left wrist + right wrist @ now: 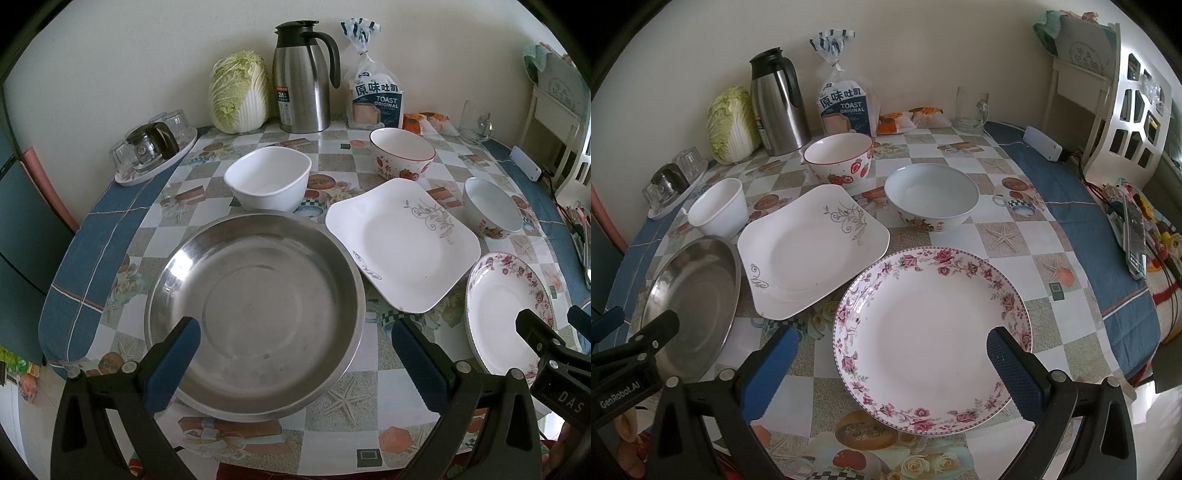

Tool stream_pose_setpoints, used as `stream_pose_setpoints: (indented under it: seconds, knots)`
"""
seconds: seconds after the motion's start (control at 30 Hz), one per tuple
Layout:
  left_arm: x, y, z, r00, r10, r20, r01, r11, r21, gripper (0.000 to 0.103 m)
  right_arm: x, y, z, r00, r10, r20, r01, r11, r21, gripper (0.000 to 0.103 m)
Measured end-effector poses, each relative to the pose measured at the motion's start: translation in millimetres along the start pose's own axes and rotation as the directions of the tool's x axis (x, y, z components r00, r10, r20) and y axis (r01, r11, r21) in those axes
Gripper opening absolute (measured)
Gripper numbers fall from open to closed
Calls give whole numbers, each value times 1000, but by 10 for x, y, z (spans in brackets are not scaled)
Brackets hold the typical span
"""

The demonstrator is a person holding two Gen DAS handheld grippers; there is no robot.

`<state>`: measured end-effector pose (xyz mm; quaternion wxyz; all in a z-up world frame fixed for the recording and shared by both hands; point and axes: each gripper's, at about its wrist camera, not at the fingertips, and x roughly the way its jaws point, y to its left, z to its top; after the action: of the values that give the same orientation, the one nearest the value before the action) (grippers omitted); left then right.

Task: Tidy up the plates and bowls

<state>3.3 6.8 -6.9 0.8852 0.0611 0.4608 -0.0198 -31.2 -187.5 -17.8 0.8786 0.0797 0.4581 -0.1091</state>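
Plates lie nearest on the counter: steel plate left, flowered plate right, each framed by wide, empty jaws. Square plate and three bowls sit farther. Rims should be gripped squarely for stacking.

Steel plate, square plate, floral plate and three bowls lie separate, upright.
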Motion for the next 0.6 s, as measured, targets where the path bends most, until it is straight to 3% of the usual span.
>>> stream_pose_setpoints:
  seconds: [0.6]
  knots:
    - [6, 10, -8, 1000, 0, -1, 0, 1000, -4, 103, 3, 0, 1, 1000, -1, -1, 1, 1000, 0, 103]
